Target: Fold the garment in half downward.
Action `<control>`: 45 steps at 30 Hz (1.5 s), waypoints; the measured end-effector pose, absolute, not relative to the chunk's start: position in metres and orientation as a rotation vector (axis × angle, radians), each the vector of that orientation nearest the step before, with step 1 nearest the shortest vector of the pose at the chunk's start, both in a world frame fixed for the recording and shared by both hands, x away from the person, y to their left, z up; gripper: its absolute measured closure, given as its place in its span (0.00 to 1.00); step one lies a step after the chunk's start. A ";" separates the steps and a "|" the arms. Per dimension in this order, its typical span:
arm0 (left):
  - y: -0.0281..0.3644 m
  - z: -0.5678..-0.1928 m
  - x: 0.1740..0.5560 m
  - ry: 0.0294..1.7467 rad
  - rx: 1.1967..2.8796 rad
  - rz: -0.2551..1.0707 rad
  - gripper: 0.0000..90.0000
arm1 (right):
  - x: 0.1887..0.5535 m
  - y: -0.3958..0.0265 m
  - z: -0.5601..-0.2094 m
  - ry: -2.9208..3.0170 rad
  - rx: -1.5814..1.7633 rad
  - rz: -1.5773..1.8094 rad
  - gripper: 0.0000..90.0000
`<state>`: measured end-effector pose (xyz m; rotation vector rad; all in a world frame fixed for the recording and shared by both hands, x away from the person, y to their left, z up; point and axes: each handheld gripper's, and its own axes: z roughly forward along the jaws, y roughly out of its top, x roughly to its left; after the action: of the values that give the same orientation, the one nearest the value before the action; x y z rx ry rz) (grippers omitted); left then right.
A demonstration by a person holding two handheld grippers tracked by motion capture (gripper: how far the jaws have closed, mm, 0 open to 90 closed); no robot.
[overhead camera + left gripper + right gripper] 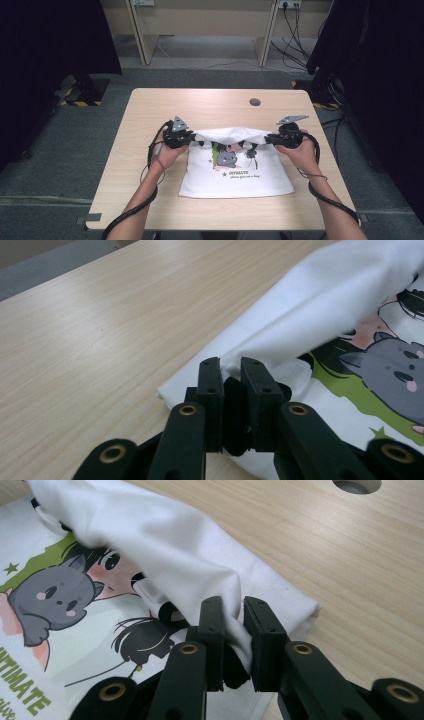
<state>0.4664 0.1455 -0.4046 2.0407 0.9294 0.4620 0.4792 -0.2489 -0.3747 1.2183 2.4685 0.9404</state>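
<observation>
White cotton is pinched in both of my tools: my left gripper [186,138] has its jaws nearly closed on a fold of the white printed T-shirt [237,172] at its upper left corner, and my right gripper [272,139] has its jaws drawn close on a bunched fold at the upper right corner. I hold the two corners level with each other, at about 9 and 3 o'clock from the raised edge, so the far hem lifts evenly and can roll over towards me at 6 o'clock. My judgement is that this is a fold in progress, the top edge being brought over the lower half.

From the left gripper view, the cloth [320,305] rises from the jaws in a smooth ridge above the pale wood-grain counter [100,325]. From the right gripper view, the fabric [165,545] drapes over the print in the same way.

Flat on the counter [150,110], near its front middle, lies the rest of the shirt, front side up. Its print shows a grey cartoon cat [50,600], a dark-haired cartoon face, green patches and green lettering. A round hole [255,102] sits in the counter at 12 o'clock beyond it.
</observation>
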 end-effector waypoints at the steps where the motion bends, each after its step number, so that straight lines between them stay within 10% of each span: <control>1: 0.146 -0.404 0.465 0.922 2.049 0.464 0.88 | 0.478 -0.249 -0.375 2.470 1.220 0.939 0.88; 45: 0.139 -0.408 0.406 0.733 2.113 0.526 0.88 | 0.446 -0.261 -0.378 2.510 1.125 0.940 0.88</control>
<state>0.4062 0.1393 -0.4079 2.1130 0.7327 0.5258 0.4459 -0.2606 -0.3781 1.1252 2.5098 0.9397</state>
